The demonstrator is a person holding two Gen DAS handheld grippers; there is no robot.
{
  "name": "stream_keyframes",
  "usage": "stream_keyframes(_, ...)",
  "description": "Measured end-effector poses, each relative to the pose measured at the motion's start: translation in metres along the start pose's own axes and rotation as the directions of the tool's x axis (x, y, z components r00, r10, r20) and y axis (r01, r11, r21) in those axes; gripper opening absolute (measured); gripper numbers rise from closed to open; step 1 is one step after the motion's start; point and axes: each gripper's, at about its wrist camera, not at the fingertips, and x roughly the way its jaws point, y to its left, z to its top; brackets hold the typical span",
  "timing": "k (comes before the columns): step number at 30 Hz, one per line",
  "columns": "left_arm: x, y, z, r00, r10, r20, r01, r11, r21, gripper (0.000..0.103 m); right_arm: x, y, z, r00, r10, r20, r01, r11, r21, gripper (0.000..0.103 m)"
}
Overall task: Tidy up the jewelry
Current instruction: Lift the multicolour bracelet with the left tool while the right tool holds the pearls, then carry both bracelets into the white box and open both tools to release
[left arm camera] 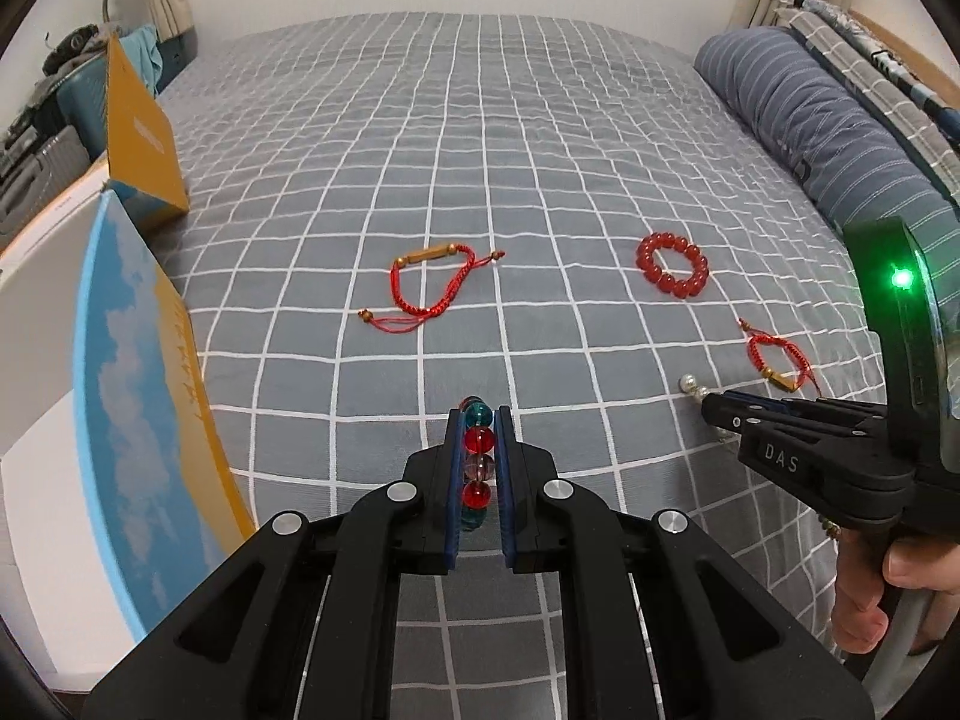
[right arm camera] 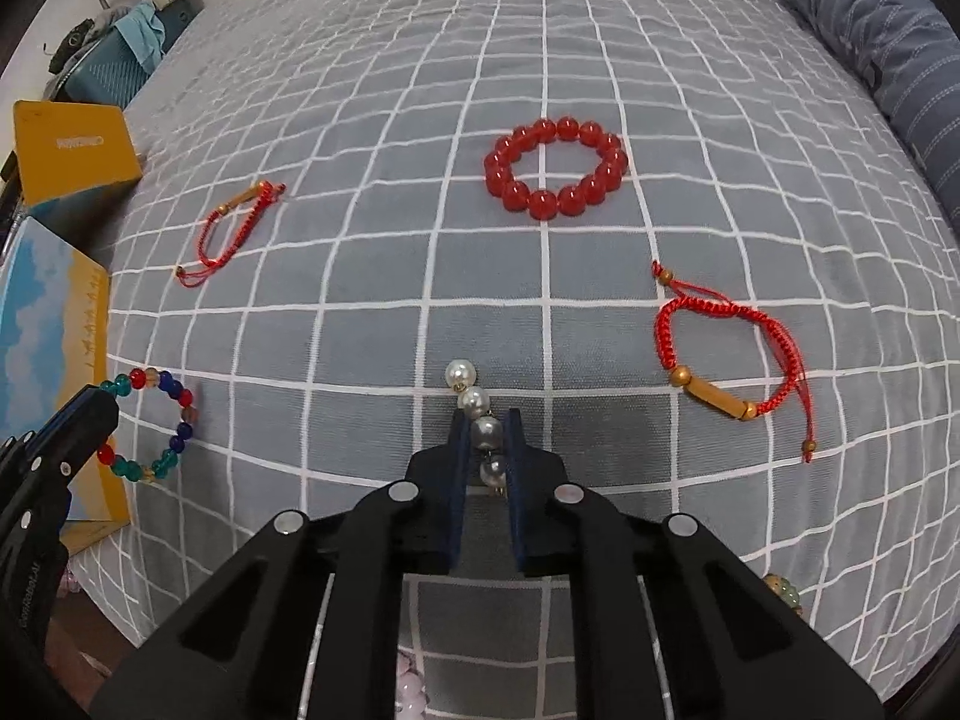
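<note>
Bracelets in view number five, with a further beaded item [right arm camera: 785,594] partly hidden at the lower right edge of the right wrist view. Item one: a multicoloured glass-bead bracelet [left arm camera: 478,461], clamped between the pads of the left tool [left arm camera: 478,420] and raised off the bed [left arm camera: 540,150]; in the right wrist view its loop hangs free beside the box. Item two: a pearl bracelet [right arm camera: 474,399], clamped in the right tool [right arm camera: 485,420], with two pearls protruding past the tips and resting on the bedcover. Item three: one red round-bead bracelet [right arm camera: 557,168], lying flat near mid-bed. Items four and five: two red cord bracelets, each with a gold tube bead, one [right arm camera: 231,228] toward the left and one [right arm camera: 729,360] at the right, well apart. Two open box parts [left arm camera: 144,138] with blue-and-yellow print sit at the left bed edge. One striped pillow [left arm camera: 804,114] lies at the right.
</note>
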Motion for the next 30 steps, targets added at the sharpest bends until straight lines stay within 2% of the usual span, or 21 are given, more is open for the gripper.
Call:
stream_keyframes(11,-0.022,0.0,0.009,0.999,-0.002,0.04,0.002,1.0,0.006,0.009,-0.042,0.014,0.006,0.996,0.012,0.085,-0.01,1.0,-0.026,0.011)
stream_keyframes(21,-0.043,0.004,0.016,0.997,0.024,0.079,-0.024,1.0,0.003,0.009,-0.083,0.029,0.01,0.984,0.001,0.181,0.009,0.999,-0.052,0.011)
stream_keyframes(30,-0.07,0.025,0.026,0.991,0.054,0.126,-0.05,0.998,-0.036,0.009,-0.106,0.05,0.015,0.973,0.018,0.23,0.003,0.996,-0.087,0.011)
